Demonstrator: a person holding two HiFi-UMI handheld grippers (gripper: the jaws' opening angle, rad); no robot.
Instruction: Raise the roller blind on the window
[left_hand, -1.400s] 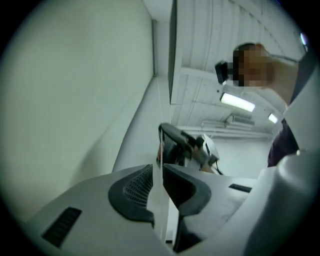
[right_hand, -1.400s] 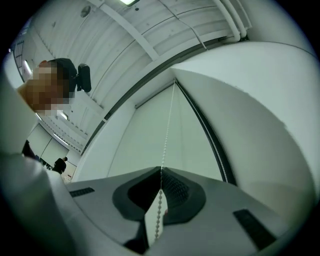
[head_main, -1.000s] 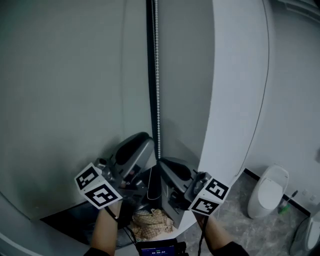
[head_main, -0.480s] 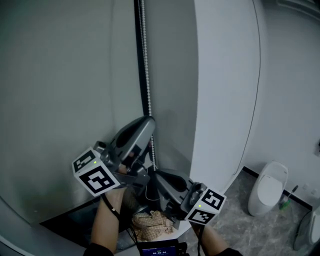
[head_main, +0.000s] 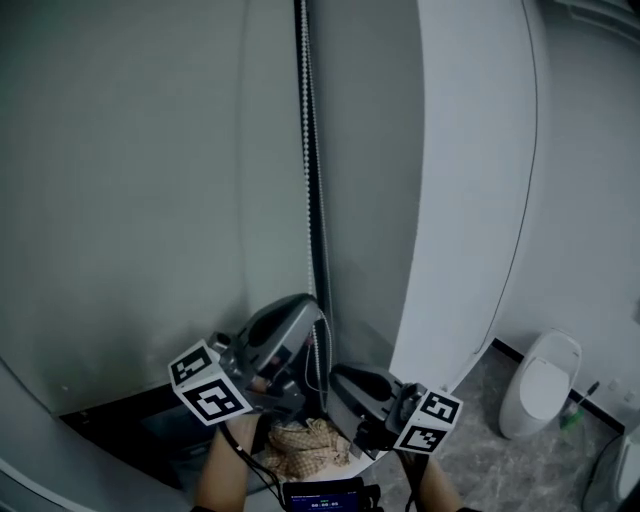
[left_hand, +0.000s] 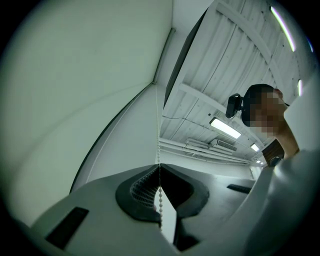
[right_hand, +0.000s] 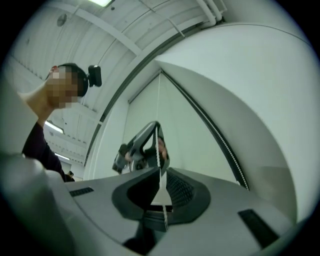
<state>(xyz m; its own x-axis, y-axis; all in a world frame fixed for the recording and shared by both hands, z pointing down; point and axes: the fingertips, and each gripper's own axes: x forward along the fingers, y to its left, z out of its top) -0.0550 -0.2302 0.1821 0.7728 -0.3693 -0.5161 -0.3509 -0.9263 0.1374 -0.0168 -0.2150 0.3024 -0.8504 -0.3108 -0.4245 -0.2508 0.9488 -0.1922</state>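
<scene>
Now | left claw (left_hand: 159, 167) clamped on bead chain (head_main: 312, 180) | right claw (right_hand: 160, 171) clamped on bead chain, lower

Toilet (head_main: 545, 385) btm right; crumpled cloth (head_main: 305, 445)

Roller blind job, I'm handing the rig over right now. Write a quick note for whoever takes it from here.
Left gripper: shut on the bead chain, the higher of the two grips.
Right gripper: shut on the same chain, just below the left.
Roller blind: covers nearly the whole window; only a dark strip shows under its bottom edge.
Done: both grips are on the chain.
Left: most of the raising, probably by pulling the chain hand over hand.
</scene>
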